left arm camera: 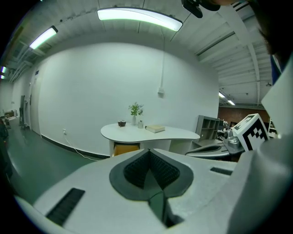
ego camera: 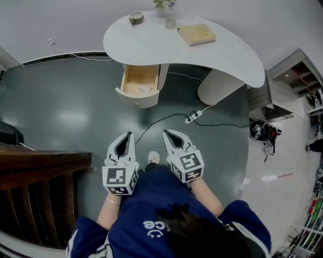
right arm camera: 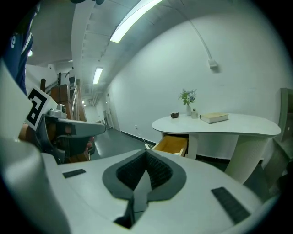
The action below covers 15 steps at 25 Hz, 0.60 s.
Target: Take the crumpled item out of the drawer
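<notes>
- Left gripper (ego camera: 129, 134): jaws pressed fully together with nothing between the ribbed pads (left arm camera: 137, 170). It is held low in front of the person and points toward the desk.
- Right gripper (ego camera: 165, 132): jaws likewise closed tight and empty. It sits just beside the left one, roughly parallel, with the marker cubes close to the person's body.
- Shoe (ego camera: 153, 157) tip shows between the two grippers on the dark floor (ego camera: 75, 101).
- Black cable (ego camera: 169, 116) curves across the floor ahead of the grippers to a white power strip (ego camera: 194, 117).
- Drawer (ego camera: 137, 99) hangs under the left part of the desk and is pulled open toward the person. It has a light wood inside and a white front, and it is well apart from both grippers.
- Pale scrap (ego camera: 147, 89) lies on the drawer bottom toward the front right corner. It is too small to make out its shape or material.
- Desk (ego camera: 151, 48) is white with a curved top, and a rounded pedestal stands under its right side.
- Desk top holds a book (ego camera: 197, 34) lying flat near the middle and a small bowl (ego camera: 136, 18) at the far left.
- Plant (ego camera: 161, 6) and a small jar (ego camera: 170, 21) stand between the bowl and the book, at the back edge by the white wall.
- Shelf unit (ego camera: 303, 75) stands right of the desk.
</notes>
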### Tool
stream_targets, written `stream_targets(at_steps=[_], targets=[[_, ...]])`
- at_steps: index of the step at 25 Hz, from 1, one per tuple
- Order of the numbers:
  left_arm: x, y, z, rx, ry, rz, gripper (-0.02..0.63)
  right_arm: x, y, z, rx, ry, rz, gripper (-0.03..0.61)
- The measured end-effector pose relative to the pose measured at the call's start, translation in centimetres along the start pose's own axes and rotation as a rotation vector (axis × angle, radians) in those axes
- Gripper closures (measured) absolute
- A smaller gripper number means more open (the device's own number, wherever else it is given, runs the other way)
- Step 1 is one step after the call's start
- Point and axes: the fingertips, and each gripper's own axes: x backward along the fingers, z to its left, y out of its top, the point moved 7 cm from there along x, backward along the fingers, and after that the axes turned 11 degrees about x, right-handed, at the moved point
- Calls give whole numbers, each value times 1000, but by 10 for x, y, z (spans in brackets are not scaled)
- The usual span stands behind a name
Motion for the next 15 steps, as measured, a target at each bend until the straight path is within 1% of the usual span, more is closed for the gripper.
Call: stream_targets(at_steps=[7,15], targets=[[-19,-1,-1,4,10,26,609,-9,-14,-14,-35,15,26,571],[-42,-1,4,17,-3,28,609,-21,-11,-29,-38,-4,30,571]])
